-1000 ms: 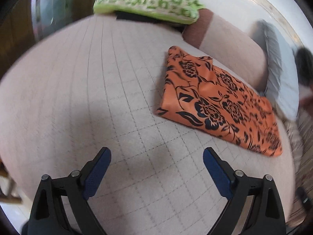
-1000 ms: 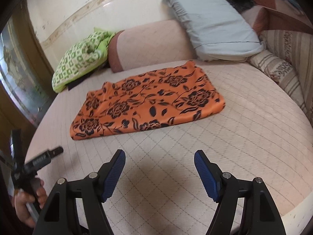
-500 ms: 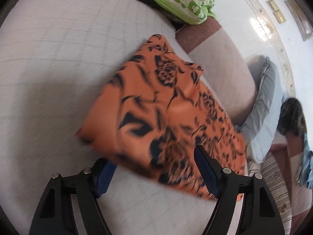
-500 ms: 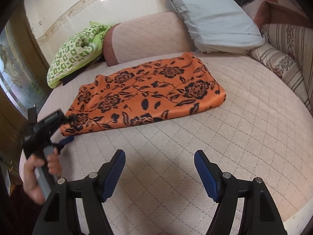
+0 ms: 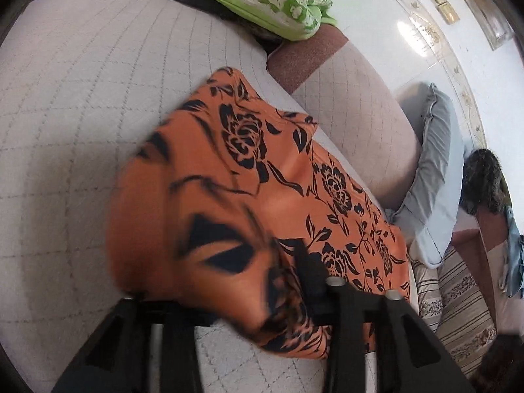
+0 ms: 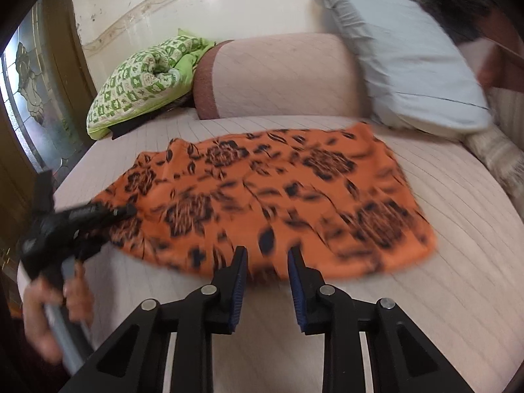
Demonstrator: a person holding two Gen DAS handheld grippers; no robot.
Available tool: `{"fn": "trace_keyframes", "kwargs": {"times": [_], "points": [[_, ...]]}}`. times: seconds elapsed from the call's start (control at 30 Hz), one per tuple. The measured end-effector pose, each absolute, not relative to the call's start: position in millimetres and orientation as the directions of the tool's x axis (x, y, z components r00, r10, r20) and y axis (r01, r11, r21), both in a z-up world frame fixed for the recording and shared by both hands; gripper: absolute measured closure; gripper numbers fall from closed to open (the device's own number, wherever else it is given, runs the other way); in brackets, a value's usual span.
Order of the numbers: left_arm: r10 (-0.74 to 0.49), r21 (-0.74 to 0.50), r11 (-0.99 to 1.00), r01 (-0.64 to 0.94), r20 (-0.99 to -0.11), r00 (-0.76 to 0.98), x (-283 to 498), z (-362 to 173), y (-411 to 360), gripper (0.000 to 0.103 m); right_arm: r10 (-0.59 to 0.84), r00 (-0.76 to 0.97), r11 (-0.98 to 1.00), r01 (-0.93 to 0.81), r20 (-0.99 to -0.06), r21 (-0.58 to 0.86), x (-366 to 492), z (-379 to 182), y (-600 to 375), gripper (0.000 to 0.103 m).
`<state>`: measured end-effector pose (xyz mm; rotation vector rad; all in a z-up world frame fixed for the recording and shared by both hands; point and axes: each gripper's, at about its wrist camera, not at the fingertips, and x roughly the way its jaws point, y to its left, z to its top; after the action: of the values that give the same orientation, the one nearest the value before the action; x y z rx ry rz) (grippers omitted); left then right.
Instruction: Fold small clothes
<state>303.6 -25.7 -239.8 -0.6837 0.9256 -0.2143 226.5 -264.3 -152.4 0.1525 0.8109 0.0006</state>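
An orange cloth with black flowers (image 6: 278, 193) lies on the quilted bed (image 6: 458, 262). In the left wrist view its near end (image 5: 213, 229) is lifted and draped over my left gripper (image 5: 262, 298), whose fingers are mostly hidden under the fabric; the jaws look closed on the cloth's corner. From the right wrist view the left gripper (image 6: 124, 211) pinches the cloth's left corner. My right gripper (image 6: 267, 262) sits at the cloth's near edge, its jaws narrowed with a gap between the blue pads, nothing clearly between them.
A green patterned pillow (image 6: 144, 78) and a pink bolster (image 6: 278, 75) lie at the back. A grey pillow (image 6: 409, 62) and a striped cushion (image 5: 458, 311) are to the right. A wooden door with glass (image 6: 29, 98) stands left of the bed.
My left gripper closed on the cloth's left corner and lifted it. My right gripper moved forward to the cloth's near edge and its jaws narrowed.
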Motion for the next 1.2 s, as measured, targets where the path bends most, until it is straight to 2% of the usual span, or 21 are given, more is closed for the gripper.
{"fn": "trace_keyframes", "kwargs": {"times": [0.07,0.13,0.2,0.27,0.33,0.4,0.5,0.63,0.83,0.87,0.93,0.97,1.03,1.07,1.1,1.13,1.17,1.2], "points": [[-0.446,-0.615,0.781,-0.112,-0.674,0.589,307.9,-245.3,-29.4,0.057,0.089,0.688,0.984,0.050,-0.720,0.170,255.2,-157.6,-262.8,0.076],[-0.418,-0.583,0.805,-0.111,-0.689,0.592,313.0,-249.9,-31.7,0.072,0.107,0.695,0.979,0.050,-0.711,0.196,278.4,-164.9,-262.3,0.076],[-0.408,-0.566,0.819,-0.095,-0.691,0.597,315.6,-250.8,-33.5,0.077,0.127,0.675,0.976,0.045,-0.727,0.213,298.5,-182.3,-262.1,0.076],[-0.392,-0.533,0.843,-0.065,-0.693,0.605,312.6,-247.6,-35.7,0.080,0.193,0.542,0.966,0.041,-0.818,0.256,320.5,-220.9,-261.9,0.075],[-0.374,-0.489,0.872,-0.020,-0.692,0.618,309.8,-239.7,-41.0,0.082,0.234,0.580,0.952,0.028,-0.780,0.306,314.1,-225.2,-268.9,0.075],[-0.359,-0.447,0.894,0.028,-0.678,0.642,305.8,-225.4,-48.2,0.083,0.270,0.543,0.938,0.038,-0.795,0.345,310.8,-218.5,-275.6,0.076],[-0.324,-0.339,0.933,0.121,-0.645,0.692,293.9,-189.5,-70.9,0.083,0.337,0.571,0.871,0.112,-0.749,0.477,296.8,-194.5,-309.4,0.076],[-0.303,-0.208,0.953,0.220,-0.629,0.716,289.6,-144.6,-118.9,0.084,0.293,0.678,0.797,0.215,-0.674,0.564,266.8,-172.7,-363.2,0.075],[-0.338,-0.068,0.920,0.387,-0.639,0.691,286.0,-107.0,-245.7,0.084,0.108,0.751,0.763,0.357,-0.651,0.538,245.3,-159.9,-442.9,0.075],[-0.335,-0.053,0.914,0.403,-0.659,0.674,287.9,-109.1,-267.7,0.082,0.092,0.758,0.748,0.376,-0.646,0.548,242.5,-159.4,-454.7,0.075],[-0.346,-0.063,0.898,0.435,-0.713,0.610,296.4,-121.5,-321.6,0.065,0.062,0.776,0.705,0.411,-0.628,0.578,234.1,-157.0,-484.8,0.075],[-0.394,-0.115,0.875,0.471,-0.734,0.553,300.7,-128.7,-342.2,0.048,0.049,0.784,0.688,0.423,-0.619,0.590,229.6,-154.9,-496.6,0.075],[-0.436,-0.172,0.853,0.493,-0.753,0.492,300.0,-132.6,-357.0,0.047,0.013,0.798,0.660,0.446,-0.603,0.604,222.0,-150.8,-519.5,0.075],[-0.465,-0.197,0.841,0.504,-0.740,0.486,295.4,-130.0,-354.8,0.043,-0.005,0.800,0.656,0.455,-0.600,0.602,218.8,-149.4,-527.0,0.075],[-0.513,-0.216,0.813,0.540,-0.704,0.490,286.2,-122.9,-345.5,0.033,-0.013,0.801,0.654,0.460,-0.599,0.601,217.0,-148.9,-532.4,0.074],[-0.515,-0.196,0.811,0.551,-0.686,0.513,280.7,-117.7,-337.3,0.028,-0.011,0.803,0.649,0.459,-0.596,0.606,213.7,-148.7,-540.1,0.072],[-0.482,-0.145,0.832,0.536,-0.667,0.568,275.2,-111.8,-321.8,0.021,0.000,0.804,0.644,0.455,-0.595,0.615,213.0,-149.8,-543.3,0.067],[-0.445,-0.108,0.856,0.506,-0.652,0.614,271.6,-108.4,-307.1,0.019,0.018,0.805,0.636,0.448,-0.593,0.628,213.8,-150.9,-545.2,0.064]]}}
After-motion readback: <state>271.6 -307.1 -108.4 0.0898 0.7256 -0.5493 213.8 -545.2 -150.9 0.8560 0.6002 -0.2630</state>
